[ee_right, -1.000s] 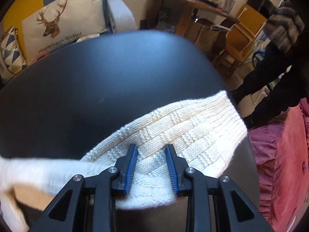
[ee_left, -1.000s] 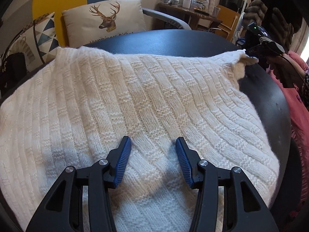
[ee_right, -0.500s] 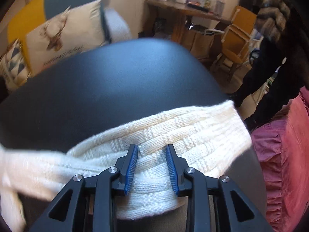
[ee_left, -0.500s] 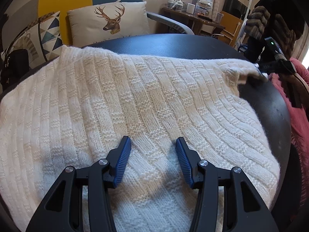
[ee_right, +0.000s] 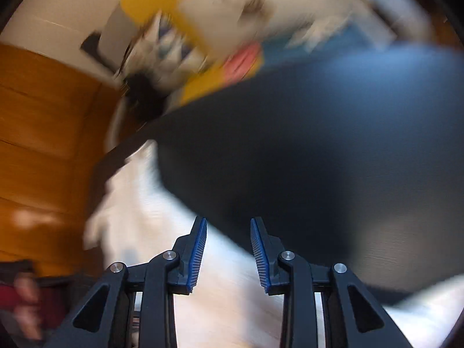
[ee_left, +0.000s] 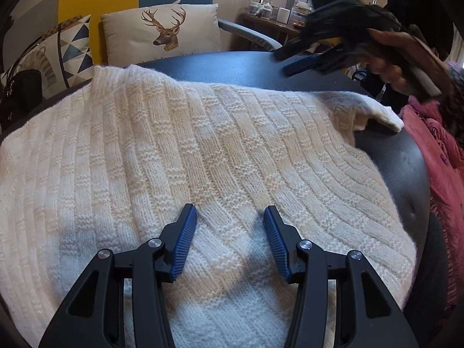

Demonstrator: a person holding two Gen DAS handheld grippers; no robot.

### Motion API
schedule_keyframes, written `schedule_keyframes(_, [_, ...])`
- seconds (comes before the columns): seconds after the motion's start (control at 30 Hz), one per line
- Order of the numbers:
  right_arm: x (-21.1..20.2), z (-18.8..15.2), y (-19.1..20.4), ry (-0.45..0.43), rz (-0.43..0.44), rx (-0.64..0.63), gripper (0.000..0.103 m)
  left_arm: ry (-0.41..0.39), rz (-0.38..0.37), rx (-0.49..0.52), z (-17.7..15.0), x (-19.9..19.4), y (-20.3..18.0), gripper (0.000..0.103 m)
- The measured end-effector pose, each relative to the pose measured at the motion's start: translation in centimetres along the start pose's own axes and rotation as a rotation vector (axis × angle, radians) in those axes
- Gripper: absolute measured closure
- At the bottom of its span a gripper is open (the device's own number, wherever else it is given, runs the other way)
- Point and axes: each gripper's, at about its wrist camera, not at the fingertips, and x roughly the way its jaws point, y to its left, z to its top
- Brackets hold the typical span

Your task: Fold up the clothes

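Left wrist view: the sweater lies spread over the dark table, one sleeve folded in; the left gripper hangs wide above it, holding nothing. Right wrist view, blurred: the right gripper is parted and empty over the table edge. Most folding seems left.

The left gripper is pointing forward and down, its jaws standing wide apart with nothing between them. The right gripper is being held up in the person's right hand, its jaws parted and gripping nothing. In the left wrist view it is showing at upper right, blurred, its fingers pointing leftward.
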Motion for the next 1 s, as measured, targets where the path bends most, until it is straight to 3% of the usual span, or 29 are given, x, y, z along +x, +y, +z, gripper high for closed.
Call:
schedule_keyframes(0.13, [5.1,2.0,1.4,0.193,-0.072,-0.094,0.067,-0.007,-0.027,-0.021,-0.1,0.1,0.5,0.052])
schedule_keyframes(0.2, [5.4,2.5,1.9,0.23,-0.03,-0.118,0.062,-0.011,-0.04,-0.032,-0.1,0.1,0.7,0.052])
schedule_keyframes(0.27, [6.5,2.1,1.9,0.322,0.089,-0.096,0.062,-0.012,-0.047,-0.039,-0.1,0.2,0.8,0.052])
schedule_keyframes(0.37, [7.8,0.9,3.4,0.363,0.081,-0.187,0.061,-0.013,-0.05,-0.043,-0.2,0.1,0.8,0.052])
schedule_keyframes(0.43, [7.8,0.6,4.1,0.323,0.131,-0.172,0.067,-0.014,-0.052,-0.046,-0.2,0.2,0.8,0.052])
schedule_keyframes(0.47, [7.8,0.3,4.6,0.31,0.142,-0.167,0.075,-0.014,-0.051,-0.046,-0.2,0.2,0.7,0.052])
schedule_keyframes(0.6, [7.0,-3.3,10.2,0.261,0.044,-0.405,0.086,-0.014,-0.046,-0.042,-0.2,0.2,0.5,0.052])
schedule_keyframes(0.67, [5.9,-6.5,13.4,0.167,-0.105,-0.591,0.087,-0.013,-0.042,-0.04,-0.2,0.3,0.4,0.052])
schedule_keyframes(0.73, [4.7,-9.7,16.6,0.065,-0.261,-0.779,0.087,-0.014,-0.04,-0.039,-0.2,0.3,0.3,0.052])
schedule_keyframes(0.87, [5.1,-15.3,17.3,0.071,-0.339,-0.971,0.087,-0.016,-0.047,-0.047,-0.3,0.3,0.4,0.052])
schedule_keyframes(0.93, [5.8,-18.2,16.3,0.073,-0.36,-0.975,0.085,-0.016,-0.047,-0.047,-0.3,0.4,0.3,0.052])
schedule_keyframes(1.0, [4.9,-19.1,14.5,0.096,-0.314,-0.921,0.074,-0.015,-0.041,-0.042,-0.3,0.5,0.0,0.052])
